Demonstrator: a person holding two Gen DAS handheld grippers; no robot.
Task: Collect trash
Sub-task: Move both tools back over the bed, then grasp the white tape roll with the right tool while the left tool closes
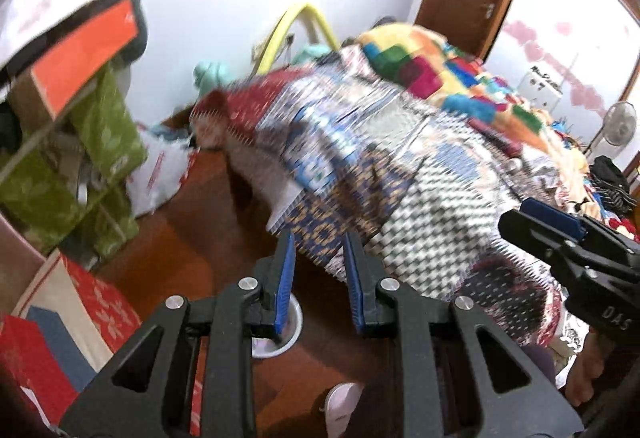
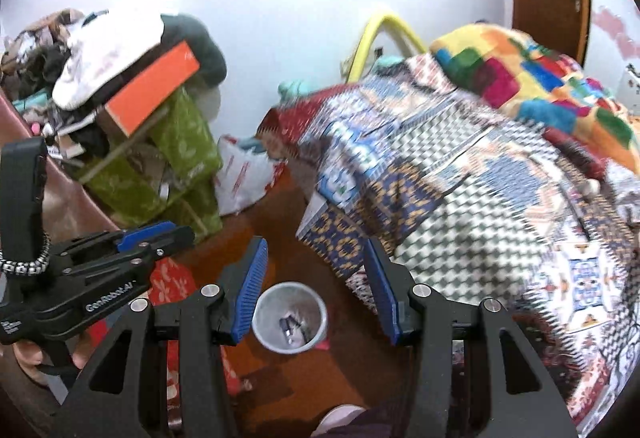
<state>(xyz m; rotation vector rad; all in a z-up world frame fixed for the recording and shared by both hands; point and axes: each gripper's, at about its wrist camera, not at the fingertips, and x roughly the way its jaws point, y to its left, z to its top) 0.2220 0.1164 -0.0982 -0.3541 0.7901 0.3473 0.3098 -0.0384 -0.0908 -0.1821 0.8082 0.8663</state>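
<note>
Right wrist view, your right gripper (image 2: 316, 288) parted and holding nothing, white trash bin (image 2: 289, 317) on the floor right below its tips, your left gripper (image 1: 319, 284) likewise released, patterned bedspread (image 2: 460, 198) beyond.

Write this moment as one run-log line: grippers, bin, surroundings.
left gripper: open, empty | right gripper: open, empty | bin: on floor below, scraps inside | bed: beside bin
</note>
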